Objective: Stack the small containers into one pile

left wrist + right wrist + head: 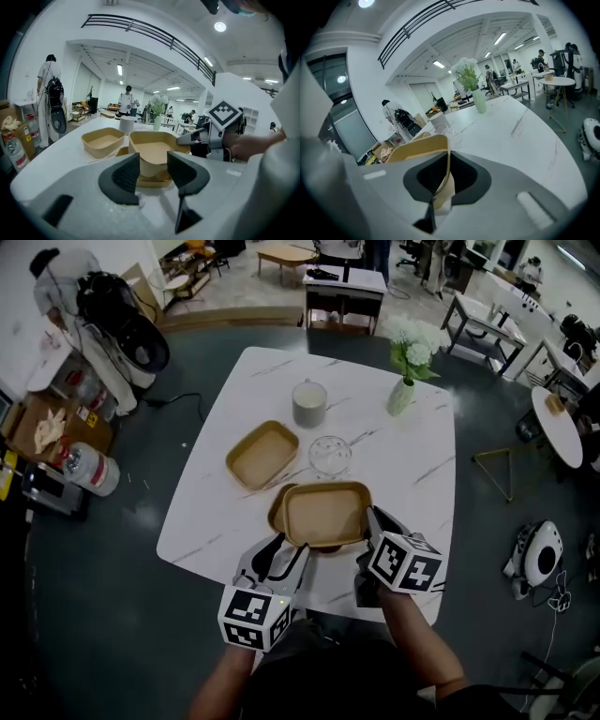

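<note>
A: Risk: tan rectangular paper container (323, 514), rim pinched in closed jaws of right gripper (374, 523), over matching tan container (277, 509) on white table (403, 460).

B: Could slip, seat crooked. And left gripper (283, 555): gaping, empty, just beside.

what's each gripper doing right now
left gripper: open, the tan container just ahead of its jaws.
right gripper: shut on that container's rim.

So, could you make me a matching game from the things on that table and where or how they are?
1 nearest tan container
2 glass bowl
3 vase
4 grey cup

a holds white flowers
b rim pinched in the right gripper
c clear, empty, in the middle
d far side, left of the vase

Pairs: 1-b, 2-c, 3-a, 4-d
</note>
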### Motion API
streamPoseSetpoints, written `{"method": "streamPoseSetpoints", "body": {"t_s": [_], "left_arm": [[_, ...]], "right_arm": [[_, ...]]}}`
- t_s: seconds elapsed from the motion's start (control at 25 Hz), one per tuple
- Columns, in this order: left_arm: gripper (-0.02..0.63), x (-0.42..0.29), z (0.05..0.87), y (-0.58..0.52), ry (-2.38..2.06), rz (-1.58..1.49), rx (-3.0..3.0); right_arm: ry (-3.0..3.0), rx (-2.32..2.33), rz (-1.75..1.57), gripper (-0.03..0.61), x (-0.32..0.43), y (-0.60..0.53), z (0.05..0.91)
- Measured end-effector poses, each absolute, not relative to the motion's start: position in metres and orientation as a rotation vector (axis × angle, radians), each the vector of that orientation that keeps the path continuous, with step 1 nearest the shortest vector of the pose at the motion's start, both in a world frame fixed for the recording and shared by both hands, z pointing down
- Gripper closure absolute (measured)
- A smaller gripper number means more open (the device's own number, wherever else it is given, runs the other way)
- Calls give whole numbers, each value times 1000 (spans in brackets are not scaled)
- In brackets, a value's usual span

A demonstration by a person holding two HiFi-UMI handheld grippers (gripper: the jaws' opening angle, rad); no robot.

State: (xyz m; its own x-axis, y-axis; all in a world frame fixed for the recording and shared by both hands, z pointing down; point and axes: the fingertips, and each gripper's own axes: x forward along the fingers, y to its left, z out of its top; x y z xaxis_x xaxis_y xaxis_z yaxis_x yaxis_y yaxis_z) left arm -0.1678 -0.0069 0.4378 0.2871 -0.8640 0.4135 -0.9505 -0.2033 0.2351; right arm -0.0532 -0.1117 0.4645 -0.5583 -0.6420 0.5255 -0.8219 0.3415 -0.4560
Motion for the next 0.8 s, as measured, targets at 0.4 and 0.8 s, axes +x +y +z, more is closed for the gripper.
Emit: {"method": "streamPoseSetpoints", "body": {"t_s": [0.4,0.8], "left_arm": [[437,-185,450,-15,-1542,316,2178],[437,-201,452,-17,-1515,312,2207]], "right_arm": [[-2275,1531,1078,563,-55,-97,471],[-2317,1592,1029,538,-70,-83,463]]}}
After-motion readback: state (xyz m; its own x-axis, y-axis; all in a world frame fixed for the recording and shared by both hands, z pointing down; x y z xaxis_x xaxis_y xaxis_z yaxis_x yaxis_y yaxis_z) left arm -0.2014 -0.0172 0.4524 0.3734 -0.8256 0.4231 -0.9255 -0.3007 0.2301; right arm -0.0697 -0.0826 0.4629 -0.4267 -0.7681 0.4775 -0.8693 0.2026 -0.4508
